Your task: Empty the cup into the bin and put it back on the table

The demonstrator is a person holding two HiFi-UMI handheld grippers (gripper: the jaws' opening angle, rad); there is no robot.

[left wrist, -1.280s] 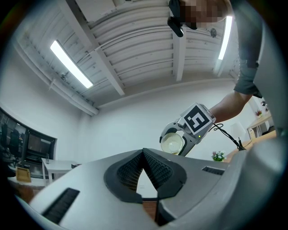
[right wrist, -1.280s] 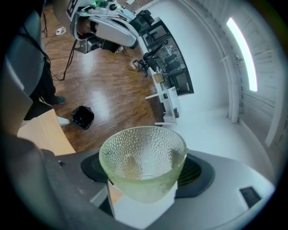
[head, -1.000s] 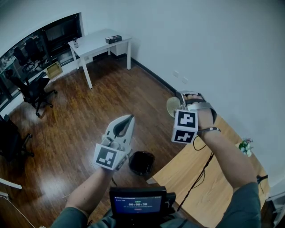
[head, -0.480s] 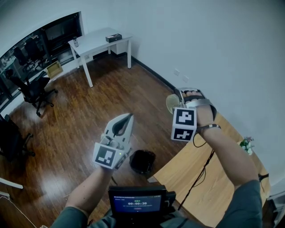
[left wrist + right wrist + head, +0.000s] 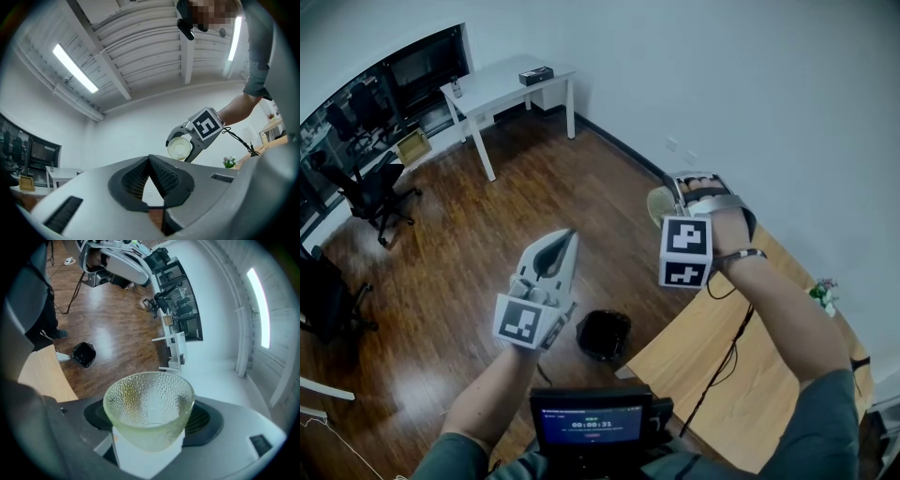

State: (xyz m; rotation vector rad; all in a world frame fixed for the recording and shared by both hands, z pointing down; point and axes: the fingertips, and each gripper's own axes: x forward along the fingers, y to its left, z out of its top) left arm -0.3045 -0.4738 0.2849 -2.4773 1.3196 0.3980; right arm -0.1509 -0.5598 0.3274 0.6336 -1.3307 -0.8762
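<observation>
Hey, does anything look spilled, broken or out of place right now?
Nothing stands out. The glass cup sits whole and apparently empty in the right gripper. The black bin stands upright on the wood floor beside the table, and I see no spill around it.

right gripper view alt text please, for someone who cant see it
A clear dimpled glass cup, seemingly empty, is gripped in the right tongs. Beyond it, a black bin stands on the wood floor at upper left, by the corner of a wooden table.
</observation>
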